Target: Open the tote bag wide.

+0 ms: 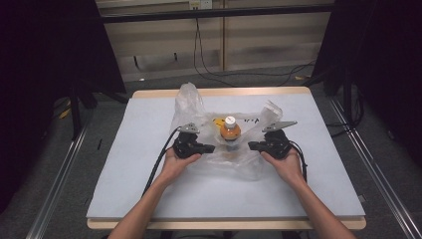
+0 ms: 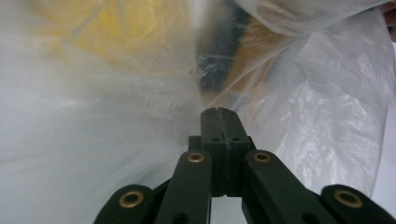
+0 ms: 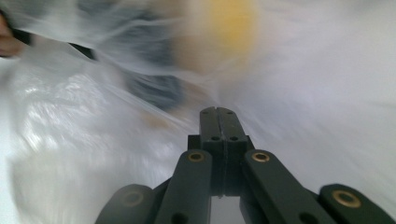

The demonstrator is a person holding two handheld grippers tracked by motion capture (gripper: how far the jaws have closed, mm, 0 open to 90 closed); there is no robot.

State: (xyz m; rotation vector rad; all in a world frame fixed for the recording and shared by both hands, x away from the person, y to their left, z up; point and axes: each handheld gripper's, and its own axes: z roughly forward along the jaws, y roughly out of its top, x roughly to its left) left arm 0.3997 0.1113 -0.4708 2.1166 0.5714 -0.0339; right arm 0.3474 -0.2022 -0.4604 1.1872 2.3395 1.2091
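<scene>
High view, surface (image 1: 149, 189): pale grey board with a wooden edge, carrying a clear plastic bag (image 1: 234, 159) at its middle.
High view, bottle (image 1: 230, 130): orange body, white cap, upright at mid-surface, seemingly inside the bag, between the two tools.
High view, left tool (image 1: 206, 148): in the person's left hand (image 1: 175, 167), tip against the film just left of the bottle.
High view, right tool (image 1: 254, 145): in the right hand (image 1: 288, 167), tip against the film just right of the bottle.
Left gripper view, left tool (image 2: 218, 112): jaws pressed fully together, a thin fold of the plastic bag (image 2: 327, 121) apparently pinched at the tip; orange and dark blur of the bottle (image 2: 247, 46) beyond the film.
Right gripper view, right tool (image 3: 218, 110): jaws pressed together too, film of the plastic bag (image 3: 84, 140) at the tip; hold on it likely, hard to confirm through blur; bottle (image 3: 224, 28) a yellow-orange smear beyond.
Step in hand, judged: spreading or pulling down the bag sides round the bottle.
Doing it well: equal, slow, level pull on both sides; a jerk on one side likely to tip the bottle or slip the thin film.
</scene>
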